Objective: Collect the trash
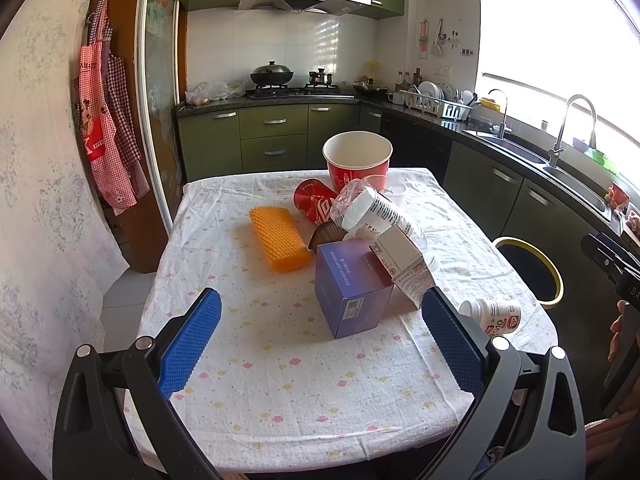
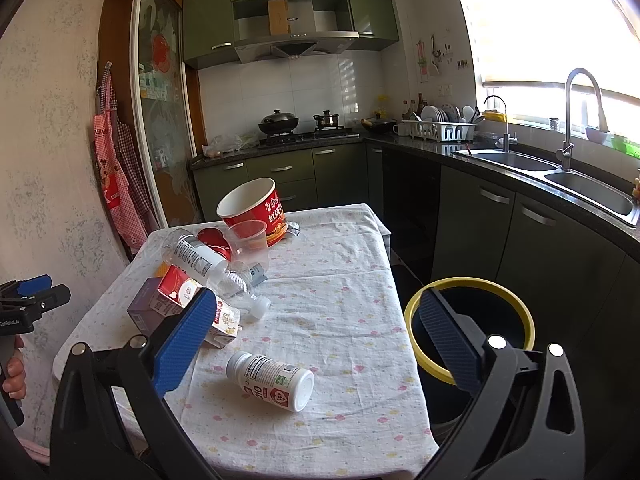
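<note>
Both tongs wide and empty, poised at the near edge of the cloth-covered bench (image 2: 340, 312). Left tongs (image 1: 322, 340) aimed at the purple cardboard box (image 1: 352, 288) just ahead. Right tongs (image 2: 316, 340) framing a white plastic pill bottle (image 2: 272, 380) lying on its side, black bin with yellow rim (image 2: 472, 284) off to the right. Further on, a heap: red-and-white carton (image 1: 404, 264), clear plastic bottle (image 2: 208, 264), red paper bucket (image 1: 358, 160). Looks like the opening pick; next, lower and close on the nearest piece. Bin's inside dark, contents unclear; labels unreadable.
</note>
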### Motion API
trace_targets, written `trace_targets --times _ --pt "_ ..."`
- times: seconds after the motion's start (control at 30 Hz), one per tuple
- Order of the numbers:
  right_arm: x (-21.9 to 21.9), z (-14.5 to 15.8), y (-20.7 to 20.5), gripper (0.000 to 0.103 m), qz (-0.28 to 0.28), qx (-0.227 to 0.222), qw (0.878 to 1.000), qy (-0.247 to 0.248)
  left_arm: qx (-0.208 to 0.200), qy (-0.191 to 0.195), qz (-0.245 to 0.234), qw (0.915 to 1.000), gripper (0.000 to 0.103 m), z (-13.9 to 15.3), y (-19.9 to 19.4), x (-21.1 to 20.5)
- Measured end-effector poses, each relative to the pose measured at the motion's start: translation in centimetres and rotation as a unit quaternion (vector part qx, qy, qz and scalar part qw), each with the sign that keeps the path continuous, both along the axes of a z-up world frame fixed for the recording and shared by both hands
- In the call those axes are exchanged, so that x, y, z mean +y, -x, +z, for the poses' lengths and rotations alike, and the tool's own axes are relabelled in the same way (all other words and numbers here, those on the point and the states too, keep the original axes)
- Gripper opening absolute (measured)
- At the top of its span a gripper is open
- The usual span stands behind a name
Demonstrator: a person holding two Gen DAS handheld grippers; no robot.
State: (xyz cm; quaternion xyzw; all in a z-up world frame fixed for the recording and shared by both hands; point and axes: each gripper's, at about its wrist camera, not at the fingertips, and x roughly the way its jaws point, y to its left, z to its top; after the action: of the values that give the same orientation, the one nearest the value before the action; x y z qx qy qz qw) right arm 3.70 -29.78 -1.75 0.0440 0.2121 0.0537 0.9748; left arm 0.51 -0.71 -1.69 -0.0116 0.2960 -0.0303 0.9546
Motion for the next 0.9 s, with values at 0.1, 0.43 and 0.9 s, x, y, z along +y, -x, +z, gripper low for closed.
trace_targets --times 0.1,0.43,0.9 --pt "0.0 0.1 0.0 0.097 0.000 0.000 1.000 0.000 0.001 0.000 -0.001 1.0000 0.099 -0.1 -0.1 0.0" --pt "-0.2 0.7 -0.9 0.097 0.001 -0.006 1.000 0.008 0.000 0.008 -0.015 0.9999 0.099 0.9 -1.4 0.5" --pt "2.8 3.4 -22.2 0.097 0.106 0.171 0.979 -0.021 0.002 -0.008 0.024 0.9997 0.099 1.8 -16.9 4.4"
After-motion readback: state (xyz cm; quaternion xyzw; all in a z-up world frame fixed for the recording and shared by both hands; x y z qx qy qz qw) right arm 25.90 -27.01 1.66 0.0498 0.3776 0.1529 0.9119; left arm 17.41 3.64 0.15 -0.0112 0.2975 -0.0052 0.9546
